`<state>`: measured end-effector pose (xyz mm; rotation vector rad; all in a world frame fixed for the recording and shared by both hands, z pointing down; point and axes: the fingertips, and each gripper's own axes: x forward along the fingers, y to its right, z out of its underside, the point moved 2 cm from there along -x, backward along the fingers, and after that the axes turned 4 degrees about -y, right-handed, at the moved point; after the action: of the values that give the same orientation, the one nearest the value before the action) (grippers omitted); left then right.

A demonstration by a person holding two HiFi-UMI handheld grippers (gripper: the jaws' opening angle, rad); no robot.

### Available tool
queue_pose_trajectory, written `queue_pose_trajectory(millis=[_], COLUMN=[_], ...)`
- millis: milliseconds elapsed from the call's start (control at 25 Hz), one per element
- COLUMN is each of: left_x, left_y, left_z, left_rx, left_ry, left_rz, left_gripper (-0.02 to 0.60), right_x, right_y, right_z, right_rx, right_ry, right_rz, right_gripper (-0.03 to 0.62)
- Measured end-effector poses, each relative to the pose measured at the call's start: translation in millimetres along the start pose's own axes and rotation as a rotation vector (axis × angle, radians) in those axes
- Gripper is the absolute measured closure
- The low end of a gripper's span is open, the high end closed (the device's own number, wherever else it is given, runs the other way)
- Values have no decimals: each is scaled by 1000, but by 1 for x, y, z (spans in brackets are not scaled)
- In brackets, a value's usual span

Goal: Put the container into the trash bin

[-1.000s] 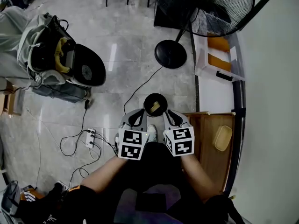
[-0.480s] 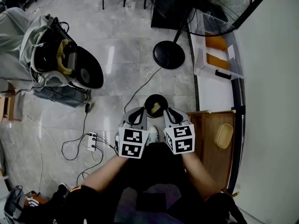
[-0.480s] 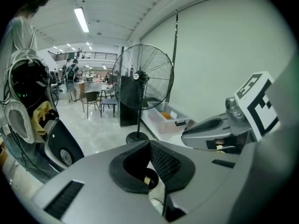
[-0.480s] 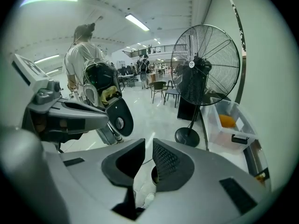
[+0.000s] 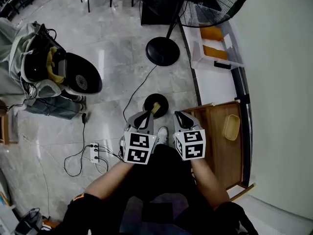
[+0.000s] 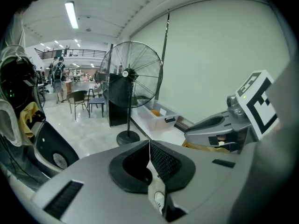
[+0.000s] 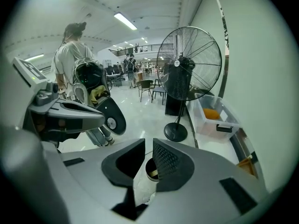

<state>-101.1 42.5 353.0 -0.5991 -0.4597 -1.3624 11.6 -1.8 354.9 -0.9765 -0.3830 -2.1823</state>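
Note:
The container (image 5: 231,127), a pale yellow tub, lies on a wooden table (image 5: 215,148) to my right. The trash bin (image 5: 155,103) is a small round black bin on the floor with something yellow inside. It also shows through the gap of the right gripper's jaws as the bin (image 7: 150,170). My left gripper (image 5: 146,115) hangs just short of the bin, shut and empty, its pads touching in the left gripper view (image 6: 149,146). The right gripper (image 5: 179,115) is slightly open with nothing between its jaws (image 7: 148,146), and stands left of the table, apart from the container.
A standing fan's round base (image 5: 163,51) and a clear box with orange contents (image 5: 211,39) are ahead by the wall. A black bag with cloth (image 5: 54,72) sits at the left. A power strip and cables (image 5: 94,151) cross the floor. A person (image 7: 70,55) stands further off.
The head view has swung right, showing more wall and table. The bin, earlier between the two grippers, now lies ahead of the left one. The right gripper has drifted right.

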Motion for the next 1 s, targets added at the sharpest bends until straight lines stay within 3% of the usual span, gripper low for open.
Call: queue_pose_trajectory(millis=[200,520,760,1000], left_x=[14,53,86,127], left_y=[37,116,188,250], left_z=[-5,-43,-45,-41], left_rx=[53,138,193,240], left_ry=[-6,-33,-89,-153], left_rz=[92,192,250,281], left_gripper=[571,568,497,488], right_x=[-20,-54,-77,-81], right_y=[32,119,184,256], right_z=[26,64,116,171], right_rx=[66,178,237,278], right_ry=[-10,-35,-75,-167], right_rz=[76,168,220,269], right_gripper=[528,528,521,496])
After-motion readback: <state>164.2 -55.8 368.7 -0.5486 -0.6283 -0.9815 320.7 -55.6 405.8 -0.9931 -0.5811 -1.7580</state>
